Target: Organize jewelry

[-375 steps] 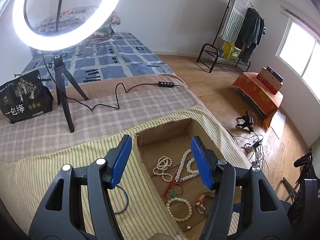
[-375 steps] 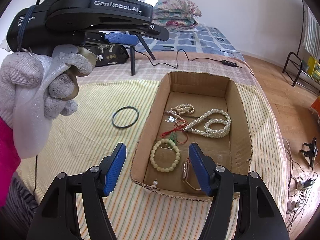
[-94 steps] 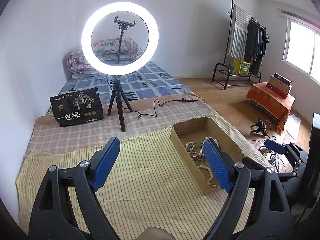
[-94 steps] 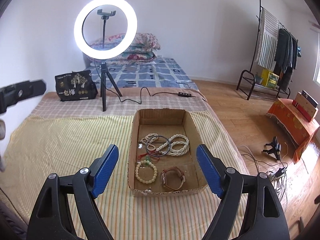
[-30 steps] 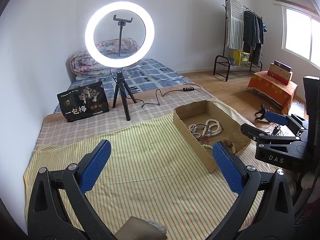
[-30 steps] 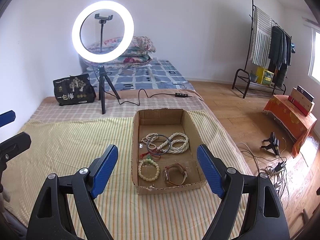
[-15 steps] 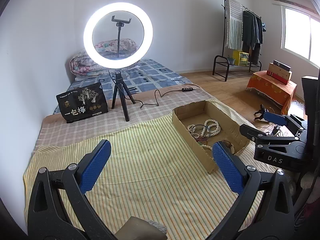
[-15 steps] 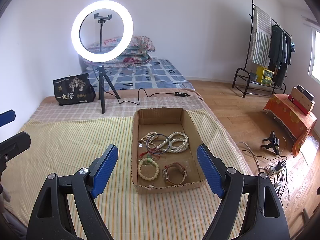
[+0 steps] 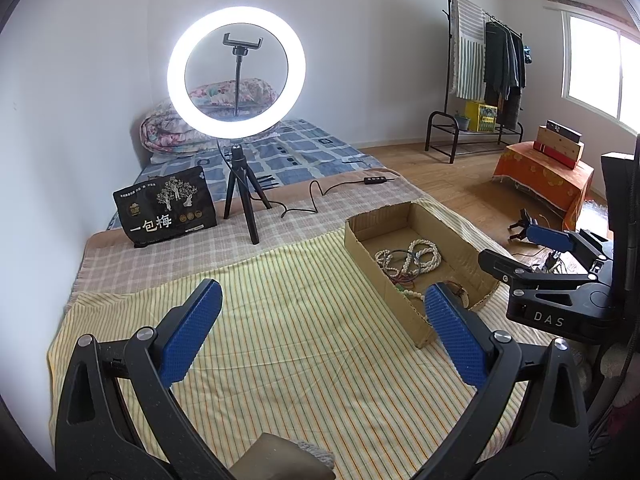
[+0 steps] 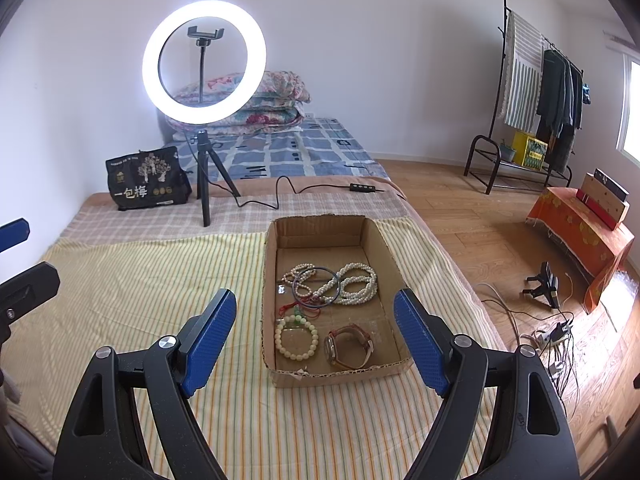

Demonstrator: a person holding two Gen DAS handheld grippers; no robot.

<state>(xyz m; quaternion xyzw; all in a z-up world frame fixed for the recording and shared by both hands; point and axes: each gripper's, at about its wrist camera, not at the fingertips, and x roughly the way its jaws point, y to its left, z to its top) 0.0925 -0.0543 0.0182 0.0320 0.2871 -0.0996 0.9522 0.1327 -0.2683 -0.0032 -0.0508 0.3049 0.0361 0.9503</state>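
Note:
A shallow cardboard box lies on the yellow striped cloth. In it are pearl necklaces, a dark bangle, a red cord piece with green beads, a pale bead bracelet and a brown-strap watch. My right gripper is open and empty, held back above the box's near end. My left gripper is open and empty over the cloth, left of the box. The right gripper's body shows at the right of the left wrist view.
A lit ring light on a tripod and a black snack bag stand at the back of the bed. A cable with a remote lies behind the box. The bed's right edge drops to the wooden floor, where cables lie.
Over 12.5 s the dark bangle went from the cloth into the box and both grippers pulled back and up. In the last second almost nothing has moved.

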